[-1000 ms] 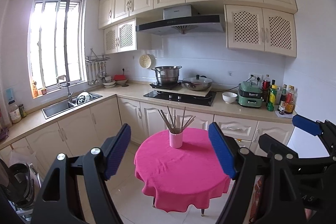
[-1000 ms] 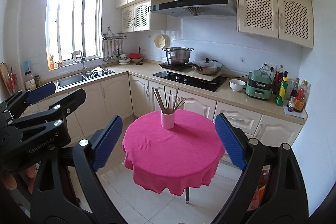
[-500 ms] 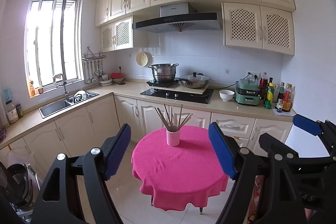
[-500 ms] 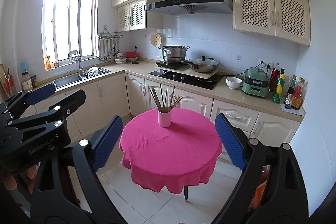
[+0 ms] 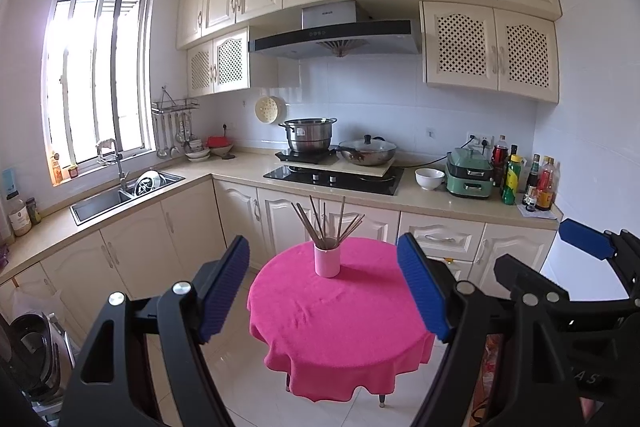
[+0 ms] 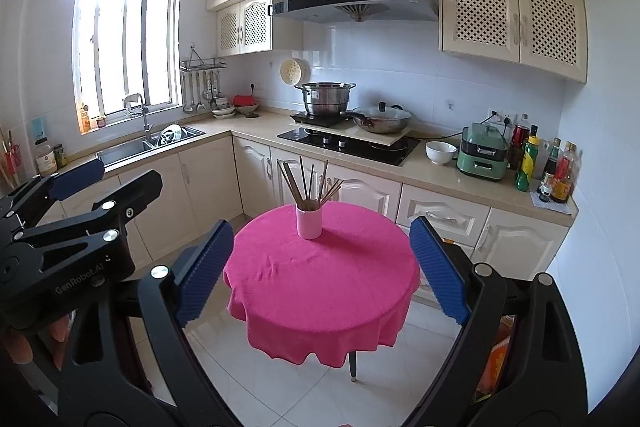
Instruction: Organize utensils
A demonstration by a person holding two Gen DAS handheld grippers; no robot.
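On the table: a pink cup (image 5: 327,261) stands upright on the pink cloth of the round table (image 5: 340,323), toward its far side, straight ahead of both claws and well apart from them.
Utensils: a bundle of chopsticks (image 5: 326,221) stands in the cup, fanned out, tips leaning left and right; seen from the right claw's side they look the same (image 6: 310,183), all inside the cup (image 6: 309,223).
Loose pieces: none that I can see on the cloth (image 6: 324,279) between the claws and the cup; the part of the cloth behind the cup is hidden.
Left claw: the left claw (image 5: 324,291) hangs in the air short of the table, its blue pads spread wide, nothing between them.
Right claw: the right claw (image 6: 322,267) is also held wide apart and empty, just to the right of the left one, at about the same height.
How far along: the chopsticks already sit gathered in their cup, which is how a tidy end would look; it would equally suit a point where they are yet to be taken out and sorted elsewhere. The pictures do not settle which.
What is left: I cannot tell; nothing within reach of either claw looks out of place.
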